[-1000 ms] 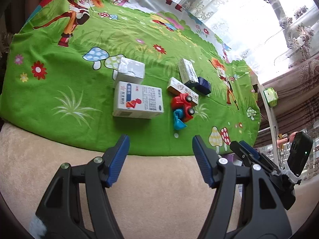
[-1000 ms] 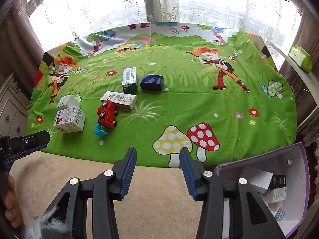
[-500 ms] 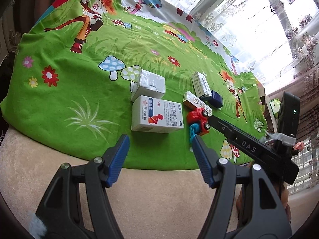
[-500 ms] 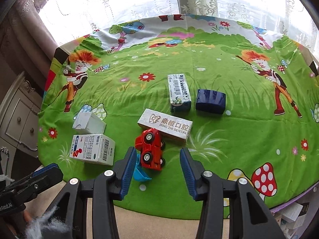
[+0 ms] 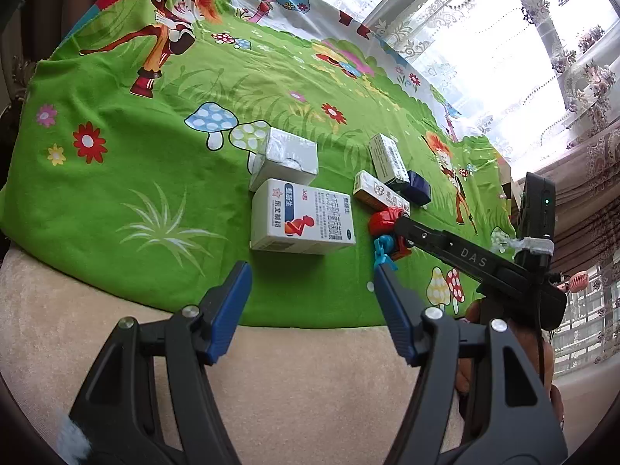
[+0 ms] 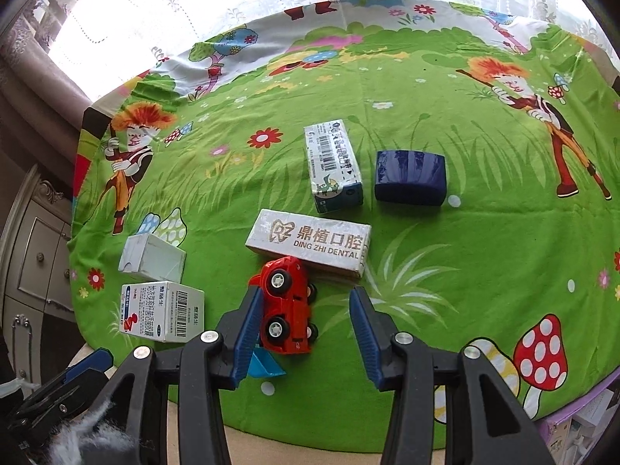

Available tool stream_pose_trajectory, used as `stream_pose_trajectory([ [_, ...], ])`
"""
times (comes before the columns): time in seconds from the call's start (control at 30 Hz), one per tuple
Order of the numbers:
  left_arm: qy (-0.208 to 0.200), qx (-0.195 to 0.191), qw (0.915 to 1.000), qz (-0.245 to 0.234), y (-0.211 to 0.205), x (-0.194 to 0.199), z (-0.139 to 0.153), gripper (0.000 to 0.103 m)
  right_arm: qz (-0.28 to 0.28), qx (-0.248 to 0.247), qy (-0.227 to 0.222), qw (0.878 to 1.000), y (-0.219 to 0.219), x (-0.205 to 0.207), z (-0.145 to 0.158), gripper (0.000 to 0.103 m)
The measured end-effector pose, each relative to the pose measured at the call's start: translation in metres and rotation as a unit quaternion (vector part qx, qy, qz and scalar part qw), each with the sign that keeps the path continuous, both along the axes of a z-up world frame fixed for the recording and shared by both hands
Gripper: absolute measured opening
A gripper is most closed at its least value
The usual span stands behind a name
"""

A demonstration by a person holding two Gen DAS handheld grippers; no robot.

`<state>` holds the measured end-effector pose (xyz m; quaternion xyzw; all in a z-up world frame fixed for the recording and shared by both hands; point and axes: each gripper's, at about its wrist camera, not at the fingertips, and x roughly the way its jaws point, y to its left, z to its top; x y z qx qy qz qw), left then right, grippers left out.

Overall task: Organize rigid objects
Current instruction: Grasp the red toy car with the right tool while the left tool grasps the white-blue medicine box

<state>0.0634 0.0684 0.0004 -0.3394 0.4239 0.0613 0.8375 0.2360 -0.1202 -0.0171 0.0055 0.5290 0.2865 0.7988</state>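
You're holding the right gripper (image 6: pixel 304 327) over the red toy truck (image 6: pixel 286 306) — its jaws are standing apart, the left pad touching or just beside the truck, the right one clear. The truck is lying on the green cartoon cloth (image 6: pixel 484 240), against the long dental box (image 6: pixel 310 242). Your left gripper (image 5: pixel 312 310) is hanging open over the cloth's near edge — nothing between its pads.

A bright green cartoon cloth (image 6: pixel 484 255), printed with mushrooms, flowers, grass tufts and orange-haired figures, lies spread over a beige plush surface (image 5: pixel 310 387). Behind it, white lace curtains (image 6: pixel 193 11) hang across a sunlit window, with patterned brownish drapes (image 5: pixel 596 162) at the side. A pale carved cabinet with drawers (image 6: pixel 35 248) stands at the left edge of the right wrist view.
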Motion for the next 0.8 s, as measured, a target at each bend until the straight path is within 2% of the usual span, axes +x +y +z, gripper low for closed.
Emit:
stream_pose_trajectory([
  [0.27,0.003,0.0,1.0,-0.002,-0.001,0.001,-0.001,0.069,-0.043,0.041,0.036,0.998,-0.037,0.008,-0.006,0.047],
  [0.8,0.003,0.002,1.0,-0.007,-0.003,0.002,-0.003,0.069,-0.1,0.086,0.065,0.989,-0.1,0.004,-0.011,0.047],
])
